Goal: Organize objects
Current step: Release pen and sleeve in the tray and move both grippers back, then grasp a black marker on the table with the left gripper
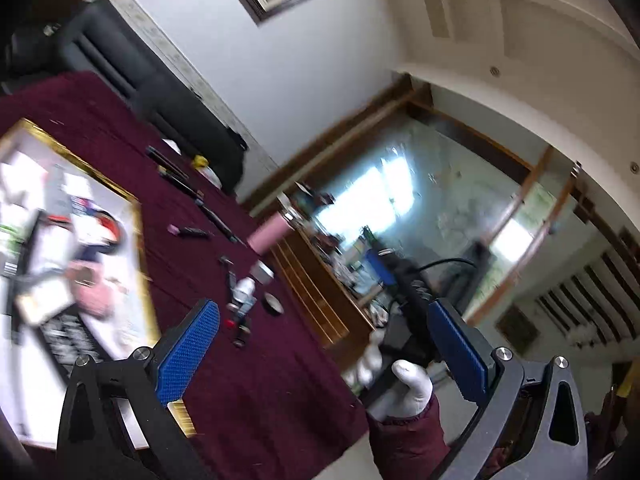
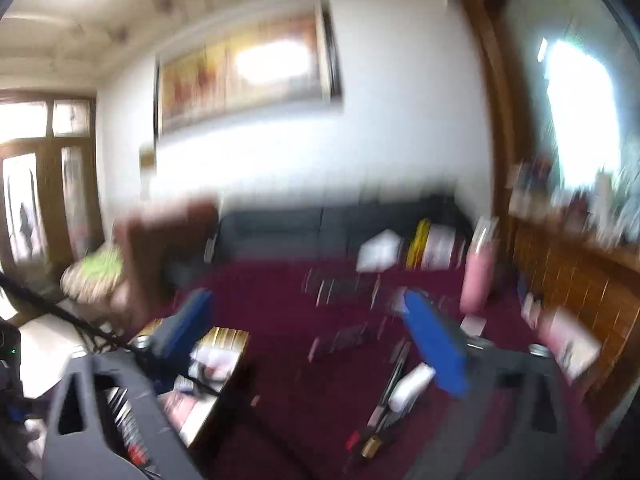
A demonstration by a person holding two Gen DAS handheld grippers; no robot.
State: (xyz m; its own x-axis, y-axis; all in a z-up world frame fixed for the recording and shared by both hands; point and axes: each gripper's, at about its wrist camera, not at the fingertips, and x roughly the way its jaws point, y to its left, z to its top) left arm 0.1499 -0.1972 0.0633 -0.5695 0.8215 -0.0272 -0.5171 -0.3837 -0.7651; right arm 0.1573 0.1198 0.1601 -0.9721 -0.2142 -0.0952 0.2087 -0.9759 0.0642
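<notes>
We are holding both the left gripper point(image 1: 320, 344) and the right gripper point(image 2: 316, 336) wide open and empty. The tray point(image 1: 138, 216) is already holding several items — pens point(image 1: 180, 180), a bottle point(image 1: 245, 294) and a pink cup point(image 1: 267, 237) are lying loose toward the table's point(image 1: 260, 380) far edge, so sorting is looking partly done.

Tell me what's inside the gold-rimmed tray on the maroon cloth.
The gold-rimmed tray holds a jumble of blurred items, pink, white and black among them. Anything beneath that pile is covered and cannot be seen.

Daylight floods in through a blown-out window point(image 1: 360, 196) and glass doors point(image 2: 24, 184). The right wrist view is heavily smeared by motion; the left is sharper, blurring toward the tray point(image 1: 136, 216). Fisheye bending curves walls, with black corners.
</notes>
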